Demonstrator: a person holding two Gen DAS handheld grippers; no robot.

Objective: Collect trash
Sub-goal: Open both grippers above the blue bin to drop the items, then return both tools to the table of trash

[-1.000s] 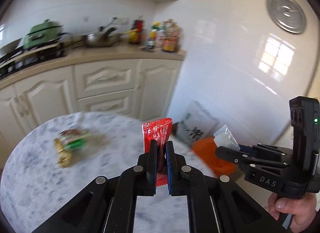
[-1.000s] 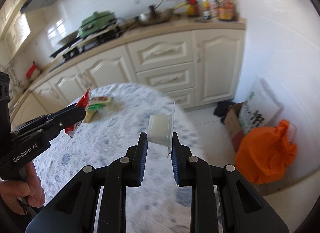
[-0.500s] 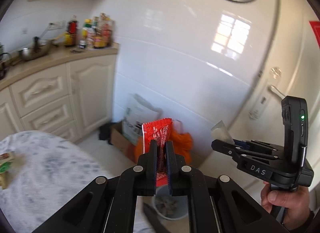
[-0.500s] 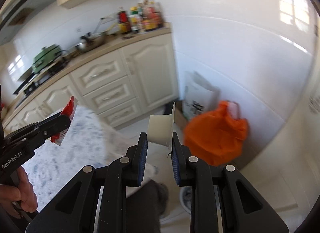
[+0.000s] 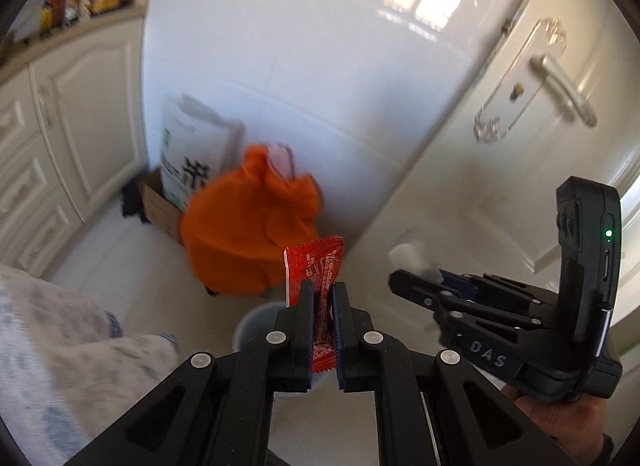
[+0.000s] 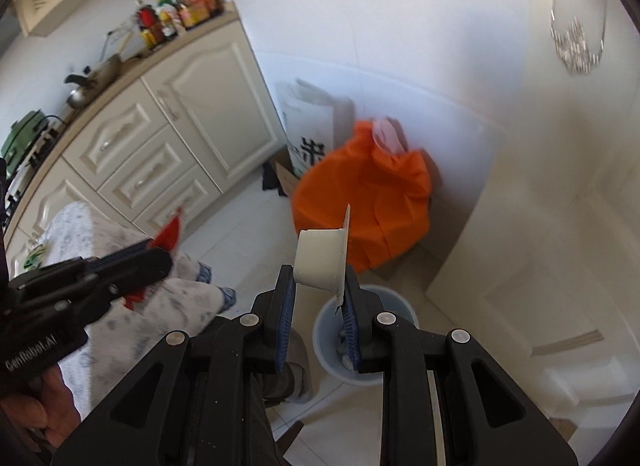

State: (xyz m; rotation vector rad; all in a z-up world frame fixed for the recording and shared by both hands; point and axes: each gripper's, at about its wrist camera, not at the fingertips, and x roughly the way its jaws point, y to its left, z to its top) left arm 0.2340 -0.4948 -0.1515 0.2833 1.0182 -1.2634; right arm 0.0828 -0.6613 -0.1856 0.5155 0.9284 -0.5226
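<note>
Left wrist: right gripper (image 5: 394, 278) marked "DAS".

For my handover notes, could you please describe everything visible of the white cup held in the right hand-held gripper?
The white cup is a small, plain, opaque plastic-looking tub lying on its side, with a thin peeled lid flap standing at its right rim. The right hand-held gripper clamps it between blue-padded fingers, above a pale blue bin on the floor. Its inside is hidden.
</note>
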